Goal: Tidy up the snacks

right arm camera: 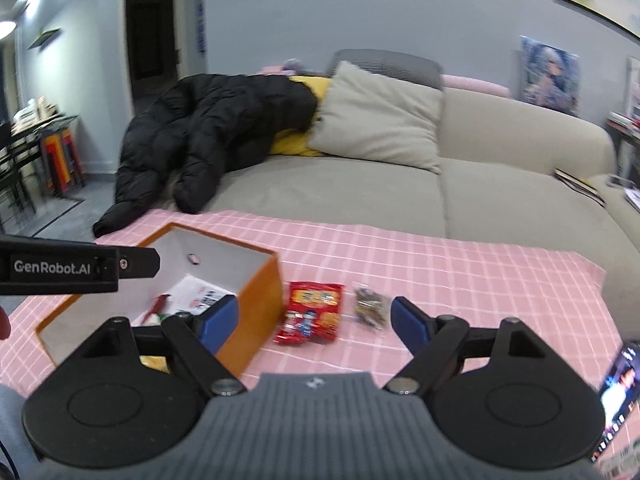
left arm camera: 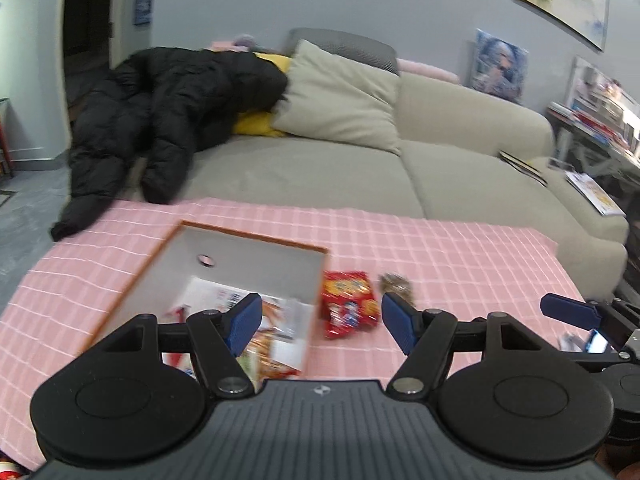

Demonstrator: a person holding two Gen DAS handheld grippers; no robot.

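Both tongs [left arm camera: 318, 322] [right arm camera: 314, 322] wide, empty; red snack pkt [right arm camera: 310, 312] on table betw. them.

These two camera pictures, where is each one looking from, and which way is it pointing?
Left wrist view: sits on the left gripper, looking forward and down over the open box and red snack packet toward the sofa; its own open blue fingers show, plus a finger of the right gripper.
Right wrist view: sits on the right gripper, facing likewise; its open fingers show, and the left gripper's side at the left edge.
Shared: box, red packet, small brown packet, pink cloth, sofa.
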